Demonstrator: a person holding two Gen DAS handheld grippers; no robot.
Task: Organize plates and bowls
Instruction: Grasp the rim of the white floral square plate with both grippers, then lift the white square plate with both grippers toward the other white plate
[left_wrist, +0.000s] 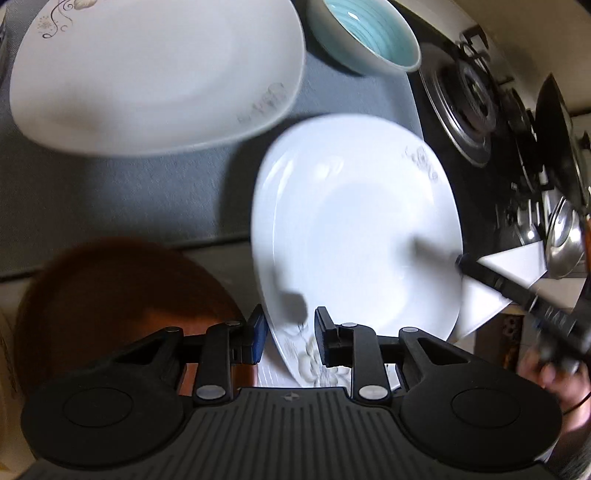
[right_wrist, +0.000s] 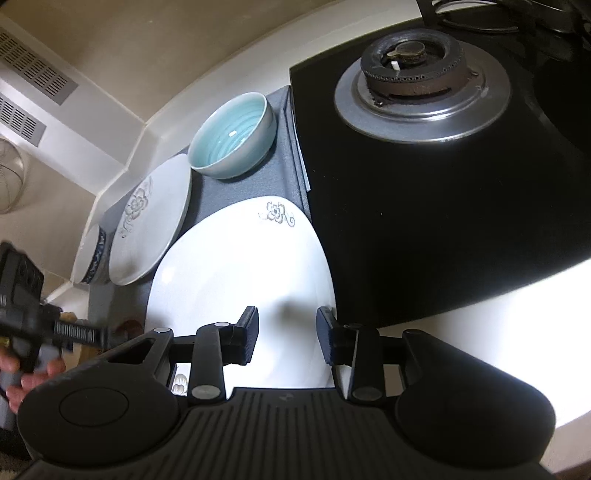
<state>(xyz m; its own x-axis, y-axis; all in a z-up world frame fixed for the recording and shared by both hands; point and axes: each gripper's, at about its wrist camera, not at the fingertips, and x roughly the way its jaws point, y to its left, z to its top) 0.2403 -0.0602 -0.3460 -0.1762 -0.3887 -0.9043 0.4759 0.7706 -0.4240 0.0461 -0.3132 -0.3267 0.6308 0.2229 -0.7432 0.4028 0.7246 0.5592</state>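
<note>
A white flowered plate is tilted up off the grey mat. My left gripper has its jaws on either side of the plate's near rim, with a gap still showing. My right gripper is open, its fingers straddling the plate's other edge; it also shows in the left wrist view. A second white flowered plate lies on the mat at the back left, also in the right wrist view. A teal bowl stands behind it, also in the right wrist view.
A brown round dish lies at the near left. A black gas stove with a burner is to the right of the mat. A blue-patterned white bowl stands at the mat's far left. Pots crowd the stove's far side.
</note>
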